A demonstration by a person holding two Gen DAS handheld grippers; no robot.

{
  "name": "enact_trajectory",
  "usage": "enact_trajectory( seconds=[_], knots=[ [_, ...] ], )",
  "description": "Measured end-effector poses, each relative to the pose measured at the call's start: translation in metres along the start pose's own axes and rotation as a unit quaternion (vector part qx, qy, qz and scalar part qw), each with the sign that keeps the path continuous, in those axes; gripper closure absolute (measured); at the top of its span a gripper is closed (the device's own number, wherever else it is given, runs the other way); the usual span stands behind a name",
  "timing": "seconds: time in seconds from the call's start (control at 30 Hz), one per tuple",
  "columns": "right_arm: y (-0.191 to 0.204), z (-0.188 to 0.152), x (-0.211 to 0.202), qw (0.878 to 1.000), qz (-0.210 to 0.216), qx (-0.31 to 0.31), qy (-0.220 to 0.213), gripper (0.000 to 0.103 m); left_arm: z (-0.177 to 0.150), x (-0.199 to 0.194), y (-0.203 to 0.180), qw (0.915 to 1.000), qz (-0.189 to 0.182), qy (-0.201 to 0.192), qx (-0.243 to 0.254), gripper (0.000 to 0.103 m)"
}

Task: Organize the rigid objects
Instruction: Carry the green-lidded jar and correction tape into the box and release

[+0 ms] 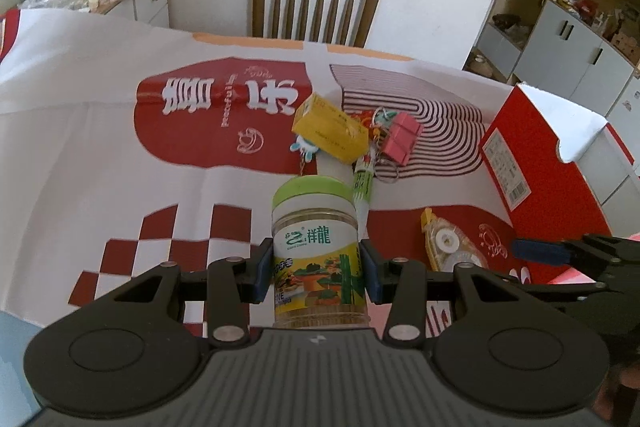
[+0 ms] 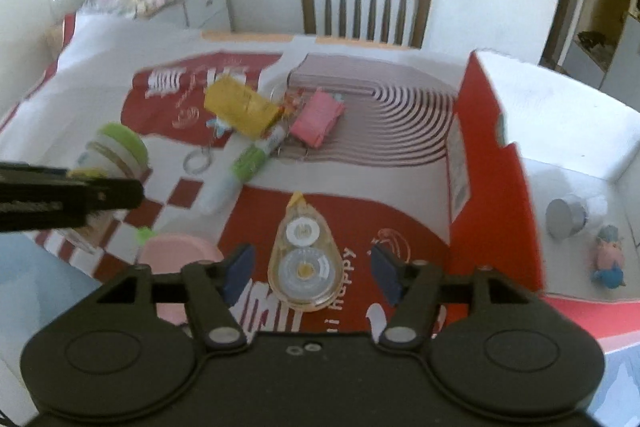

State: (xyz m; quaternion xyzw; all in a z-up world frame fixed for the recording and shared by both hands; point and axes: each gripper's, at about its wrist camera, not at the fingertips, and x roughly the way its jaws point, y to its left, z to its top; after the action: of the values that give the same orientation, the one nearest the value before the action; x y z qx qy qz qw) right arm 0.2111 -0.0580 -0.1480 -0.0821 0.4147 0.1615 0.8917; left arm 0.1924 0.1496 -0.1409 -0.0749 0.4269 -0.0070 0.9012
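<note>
The left gripper (image 1: 317, 269) is pinching one green-lidded toothpick jar (image 1: 316, 251) above the table. The right gripper (image 2: 313, 273) is hanging spread, empty, over one correction tape dispenser (image 2: 305, 261) beside one red box (image 2: 494, 163).

Both wrist views look steeply down and forward over the table (image 1: 100, 155), toward the wooden chair (image 1: 316, 7). They share the correction tape (image 2: 304, 263), yellow box (image 1: 330, 133) and red carton (image 2: 492, 163); the right view sits nearer the carton.
</note>
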Motion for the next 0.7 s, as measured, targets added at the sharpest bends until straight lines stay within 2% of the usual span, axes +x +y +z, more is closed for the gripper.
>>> enact_trajectory(
  seconds=[0.4,0.57,0.63,0.7],
  knots=[
    [0.015,-0.013,0.028,0.998,-0.017,-0.055,0.017,0.039,-0.011,0.002,0.006,0.9999,0.008,0.011,-0.007,0.059],
    [0.016,-0.012,0.028,0.998,-0.014,-0.058,0.013,0.046,-0.012,0.003,0.005,0.9998,0.007,0.014,-0.009,0.059],
    [0.016,-0.012,0.027,0.998,-0.017,-0.061,0.011,0.054,-0.013,0.003,0.004,0.9998,0.007,0.014,-0.007,0.059],
    [0.016,-0.011,0.028,0.998,-0.017,-0.061,0.012,0.054,-0.013,0.004,0.003,0.9999,0.007,0.015,-0.006,0.059]
  ],
)
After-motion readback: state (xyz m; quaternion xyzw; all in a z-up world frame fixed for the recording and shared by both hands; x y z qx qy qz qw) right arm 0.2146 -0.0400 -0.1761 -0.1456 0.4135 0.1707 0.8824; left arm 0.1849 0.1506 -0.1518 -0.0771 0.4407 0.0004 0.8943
